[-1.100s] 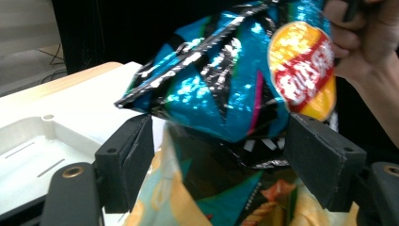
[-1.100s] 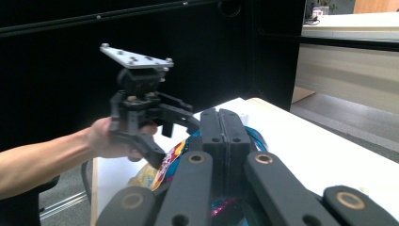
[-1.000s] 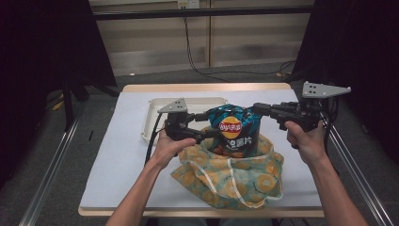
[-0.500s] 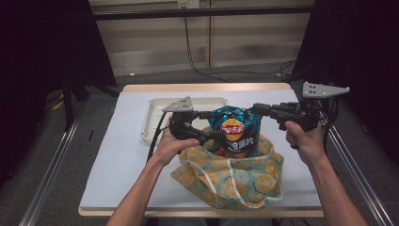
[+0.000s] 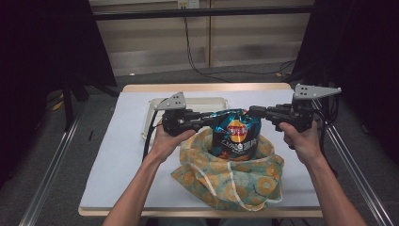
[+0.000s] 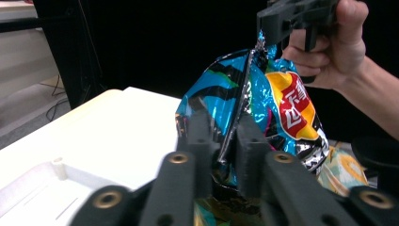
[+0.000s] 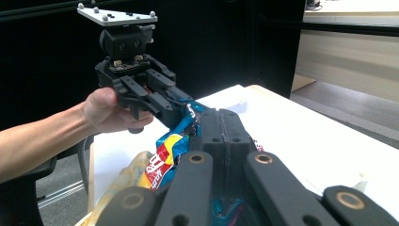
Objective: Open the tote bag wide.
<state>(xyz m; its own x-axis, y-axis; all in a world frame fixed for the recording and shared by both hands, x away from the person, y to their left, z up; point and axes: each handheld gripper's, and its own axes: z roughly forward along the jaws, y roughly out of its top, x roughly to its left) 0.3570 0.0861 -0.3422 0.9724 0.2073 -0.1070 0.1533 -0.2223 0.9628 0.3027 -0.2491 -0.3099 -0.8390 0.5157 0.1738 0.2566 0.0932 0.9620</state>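
In the high view, the chip bag (image 5: 235, 134) stood upright with its lower part inside the open cloth bag (image 5: 230, 176), near the middle of the table (image 5: 117, 155). The left gripper (image 5: 209, 120) came to it from nine o'clock and the right gripper (image 5: 258, 113) from three o'clock, both lying about level, each hand wrapped around its grip and the forearms rising from six o'clock. A white tray (image 5: 150, 113) lay at eleven o'clock from the cloth bag. I judged that the chip bag was partly in, so lowering it fully and letting go were left to do.

In the left gripper view, the jaws had just been closing, and the fingers (image 6: 249, 155) pinched the crumpled left edge of the chip bag (image 6: 282, 108). At one o'clock the right gripper (image 6: 268, 33) held the top seam.

In the right gripper view, the own jaws were clenched together on the foil of the chip bag (image 7: 164, 155). At eleven o'clock the left gripper (image 7: 181, 113) bit the far edge, held by the left hand (image 7: 110, 113).
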